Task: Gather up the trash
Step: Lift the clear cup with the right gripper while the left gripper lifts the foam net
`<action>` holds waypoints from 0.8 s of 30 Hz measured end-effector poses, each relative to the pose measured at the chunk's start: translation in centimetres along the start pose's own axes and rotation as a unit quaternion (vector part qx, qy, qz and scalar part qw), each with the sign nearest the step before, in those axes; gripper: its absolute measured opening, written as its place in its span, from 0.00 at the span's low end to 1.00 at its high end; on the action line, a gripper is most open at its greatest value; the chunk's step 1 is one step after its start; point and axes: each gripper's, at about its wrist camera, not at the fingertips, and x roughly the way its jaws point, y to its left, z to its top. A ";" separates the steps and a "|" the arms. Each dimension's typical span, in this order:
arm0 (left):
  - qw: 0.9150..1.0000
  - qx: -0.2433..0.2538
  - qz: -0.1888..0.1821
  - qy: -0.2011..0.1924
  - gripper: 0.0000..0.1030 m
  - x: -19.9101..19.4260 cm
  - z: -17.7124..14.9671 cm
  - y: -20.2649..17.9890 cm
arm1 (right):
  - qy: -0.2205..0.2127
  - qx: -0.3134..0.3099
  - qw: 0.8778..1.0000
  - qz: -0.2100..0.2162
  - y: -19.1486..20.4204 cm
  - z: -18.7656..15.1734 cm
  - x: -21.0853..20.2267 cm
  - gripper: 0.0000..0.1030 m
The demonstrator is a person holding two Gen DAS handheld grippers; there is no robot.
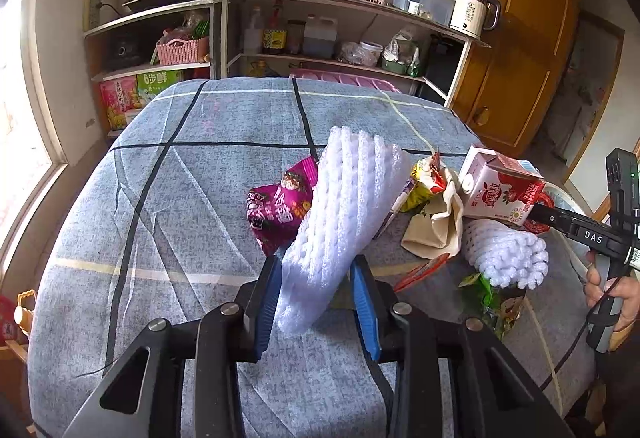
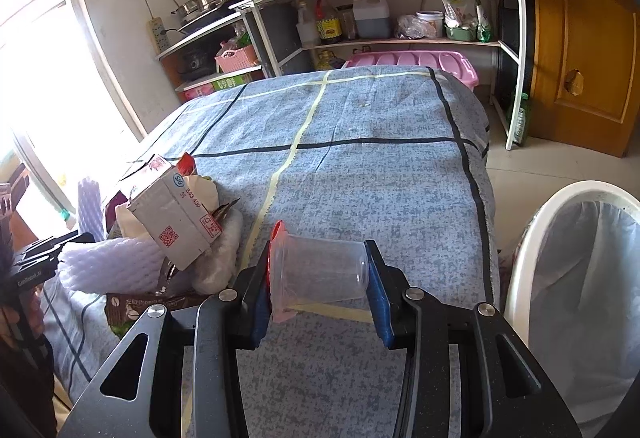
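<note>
Foam first: the left gripper (image 1: pixel 316 278) has its blue pads (image 1: pixel 267 302) pressed on the lower end of a white foam net sleeve (image 1: pixel 344 214), which slants up toward one o'clock over the cloth-covered table (image 1: pixel 160 198). I judge the sleeve near weightless, soft and springy; it squashes under the pads, so a hold low on its body, as here, should do, though a loose end may flop.

From the right wrist view, the right gripper (image 2: pixel 320 278) pinches a clear plastic cup (image 2: pixel 320 272) lying on its side, one pad at the red-lipped mouth at nine o'clock, the other on the base at three. The cup looks light, thin and slick; squeezed end to end it could buckle or pop free, so a gentle grip seems wise.

Beyond the left fingers, at eleven o'clock of the sleeve, lies a purple snack wrapper (image 1: pixel 280 210); at two o'clock a yellow wrapper (image 1: pixel 424 182) and a pink milk carton (image 1: pixel 500 190), stiff but probably empty and easy to crush. A second foam net (image 1: pixel 504 254) rests at three o'clock, just beside a tan paper bag (image 1: pixel 436 226).

Farthest out, at three o'clock of the cup, stands a white bin (image 2: pixel 560 206) lined with a bag, beside the table edge; that appears to be where the held pieces belong.
</note>
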 end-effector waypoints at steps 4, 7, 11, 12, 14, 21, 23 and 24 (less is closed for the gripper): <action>1.000 0.008 -0.005 -0.012 0.35 -1.3 0.2 -1.2 | -0.017 0.005 1.000 0.002 -0.1 0.1 -1.4 0.41; 1.000 0.011 -0.008 -0.022 0.35 -2.3 0.4 -2.1 | -0.029 0.010 1.000 0.005 -0.2 0.1 -2.5 0.41; 0.999 0.019 -0.018 -0.031 0.31 -3.3 0.7 -3.6 | -0.040 0.022 0.999 0.008 -0.8 0.0 -3.9 0.41; 0.999 0.022 -0.020 -0.033 0.31 -3.5 0.8 -4.0 | -0.044 0.023 0.999 0.007 -0.9 0.0 -4.4 0.41; 0.999 0.027 -0.024 -0.038 0.31 -3.9 1.0 -4.9 | -0.050 0.024 0.998 0.004 -1.2 -0.1 -5.1 0.41; 0.999 0.017 0.004 -0.038 0.36 -3.2 0.9 -5.6 | -0.060 0.034 0.998 0.002 -2.2 -0.5 -6.6 0.41; 1.000 0.005 0.022 -0.016 0.54 -2.3 0.8 -4.7 | -0.058 0.037 0.998 0.004 -2.3 -0.6 -6.7 0.41; 0.999 0.002 0.034 -0.014 0.61 -2.0 0.6 -4.5 | -0.058 0.038 0.998 0.006 -2.3 -0.6 -6.6 0.41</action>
